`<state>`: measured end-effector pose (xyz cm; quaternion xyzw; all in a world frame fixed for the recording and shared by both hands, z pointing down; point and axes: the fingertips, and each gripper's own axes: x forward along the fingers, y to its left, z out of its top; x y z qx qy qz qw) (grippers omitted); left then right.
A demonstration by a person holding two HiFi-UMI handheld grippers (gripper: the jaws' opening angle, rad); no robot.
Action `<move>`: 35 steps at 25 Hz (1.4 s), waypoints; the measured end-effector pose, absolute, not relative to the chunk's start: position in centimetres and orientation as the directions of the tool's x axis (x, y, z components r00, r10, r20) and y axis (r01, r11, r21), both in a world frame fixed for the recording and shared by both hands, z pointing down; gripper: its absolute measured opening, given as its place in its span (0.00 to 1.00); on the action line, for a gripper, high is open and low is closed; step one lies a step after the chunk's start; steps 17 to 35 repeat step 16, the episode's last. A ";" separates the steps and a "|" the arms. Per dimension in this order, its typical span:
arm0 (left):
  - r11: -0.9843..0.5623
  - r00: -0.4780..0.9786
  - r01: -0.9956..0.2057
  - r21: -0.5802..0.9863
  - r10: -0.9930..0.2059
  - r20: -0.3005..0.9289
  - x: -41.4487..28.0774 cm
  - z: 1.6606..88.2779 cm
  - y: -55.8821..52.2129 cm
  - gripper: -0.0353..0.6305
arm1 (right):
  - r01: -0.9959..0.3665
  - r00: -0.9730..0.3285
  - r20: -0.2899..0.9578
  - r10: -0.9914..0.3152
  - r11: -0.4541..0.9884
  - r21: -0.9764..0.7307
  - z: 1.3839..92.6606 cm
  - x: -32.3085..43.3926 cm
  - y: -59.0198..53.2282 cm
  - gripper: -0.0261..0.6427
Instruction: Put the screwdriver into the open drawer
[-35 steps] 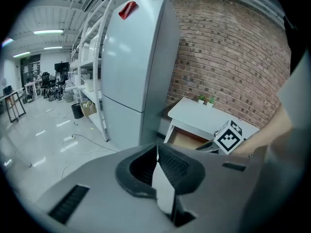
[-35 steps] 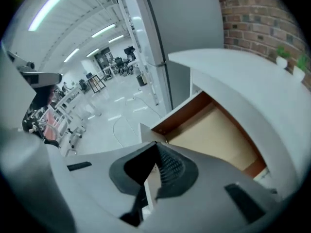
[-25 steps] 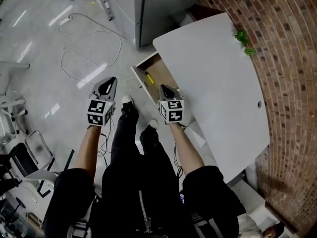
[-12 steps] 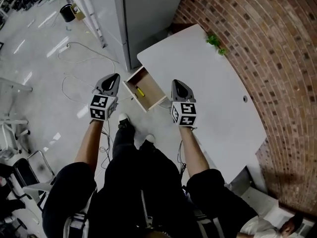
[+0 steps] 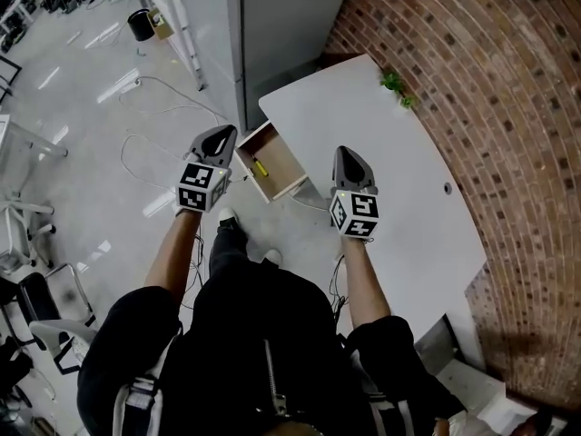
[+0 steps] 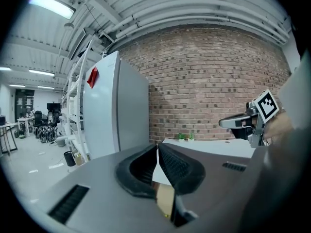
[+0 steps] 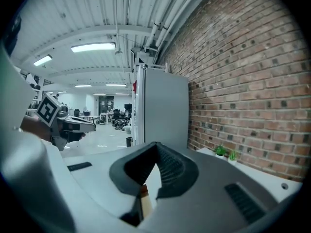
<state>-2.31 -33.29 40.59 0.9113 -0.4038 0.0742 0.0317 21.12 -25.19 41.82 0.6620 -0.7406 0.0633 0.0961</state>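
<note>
The yellow-handled screwdriver (image 5: 259,166) lies inside the open wooden drawer (image 5: 282,156), which sticks out from the white table (image 5: 399,180). My left gripper (image 5: 222,133) is held in the air to the left of the drawer, its jaws shut with nothing between them (image 6: 158,146). My right gripper (image 5: 346,153) is raised to the right of the drawer, over the table's edge, also shut and empty (image 7: 156,144). Both point roughly level toward the far wall. Neither touches the drawer or the screwdriver.
A tall grey cabinet (image 5: 272,16) stands behind the drawer against the brick wall (image 5: 490,80). A small green plant (image 5: 397,85) sits at the table's far end. Cables (image 5: 150,148) trail over the floor on the left, near chairs (image 5: 27,216).
Both grippers have risen and spread away from the drawer. The drawer with the screwdriver in it now looks smaller and farther below them. The jaws stayed shut.
</note>
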 end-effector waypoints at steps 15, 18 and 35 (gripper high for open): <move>-0.669 0.659 -0.743 -0.026 -0.737 0.152 -3.0 39.9 -32.0 0.10 | -0.990 -0.133 0.203 -0.970 0.137 0.007 41.6 19.7 -24.4 0.05; -0.668 0.657 -0.744 -0.027 -0.738 0.153 -3.1 39.9 -32.1 0.10 | -0.990 -0.134 0.203 -0.970 0.138 0.005 41.7 19.7 -24.5 0.05; -0.668 0.657 -0.744 -0.027 -0.738 0.153 -3.1 39.9 -32.1 0.10 | -0.990 -0.134 0.203 -0.970 0.138 0.005 41.7 19.7 -24.5 0.05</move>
